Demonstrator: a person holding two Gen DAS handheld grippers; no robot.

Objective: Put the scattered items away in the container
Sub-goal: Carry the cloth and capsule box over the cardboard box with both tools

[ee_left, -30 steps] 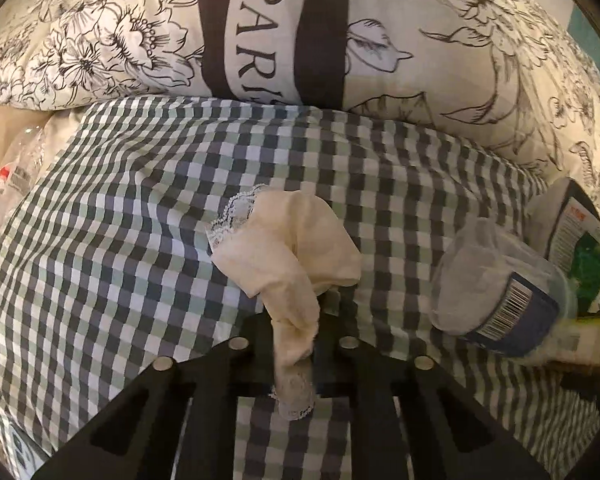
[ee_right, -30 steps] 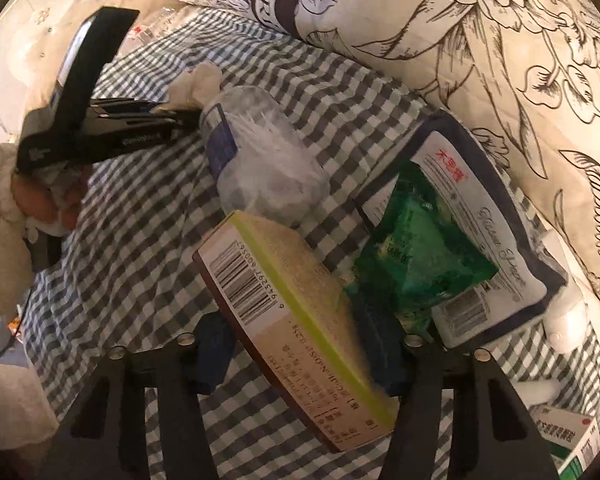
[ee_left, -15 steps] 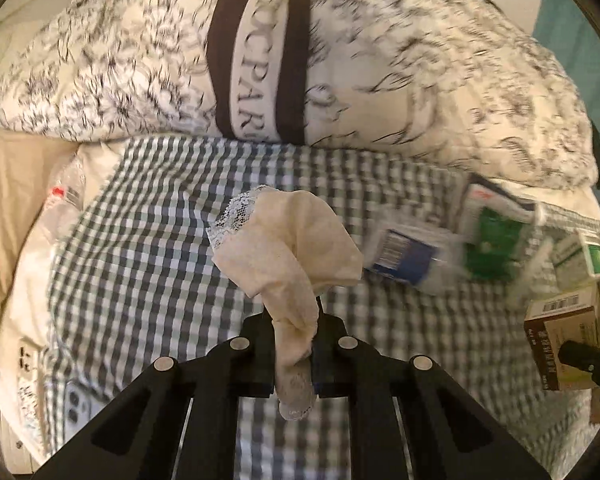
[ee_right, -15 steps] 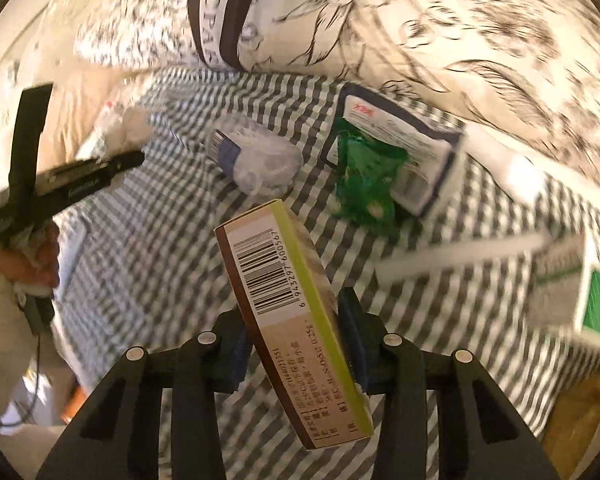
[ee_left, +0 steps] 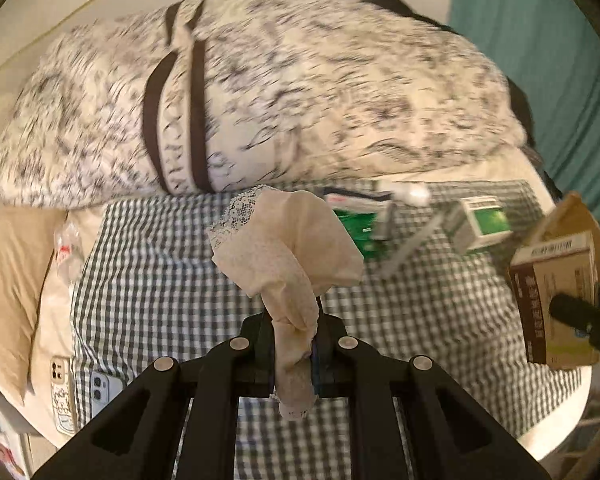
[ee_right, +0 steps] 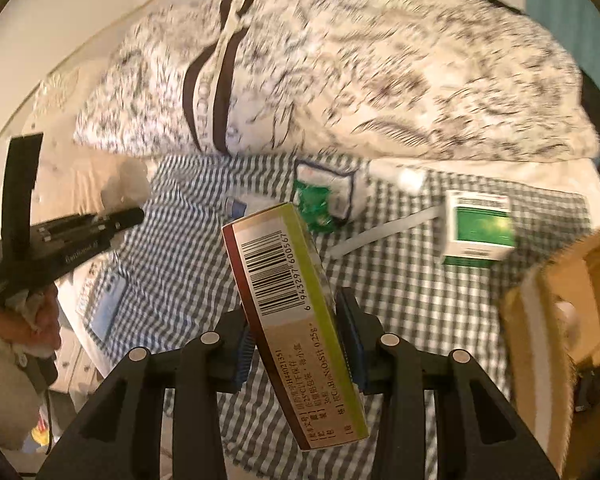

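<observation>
Both grippers have risen off the checked bedspread (ee_left: 148, 280), left gripper (ee_left: 294, 354) pinching a cream lace-trimmed cloth (ee_left: 284, 248), right gripper (ee_right: 296, 354) clamping a brown-and-green cardboard medicine box (ee_right: 292, 300), ready for the brown cardboard container (ee_right: 540, 336) at right.

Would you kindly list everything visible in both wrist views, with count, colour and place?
cloth: one, cream with lace edge, pinched in the left tongs
barcode box: one, brown and lime green, between the right tongs' pads
checked sheet: one, dark green and white, over the bed
floral duvet: one, white with dark print, behind the sheet
green-and-white box: one, on the sheet, right
green packet: one, on a white pouch, mid-sheet
cardboard box: one, tan, far right edge
phones: two, bed's left edge
left tongs: black, shut
right tongs: black, blue pads
</observation>
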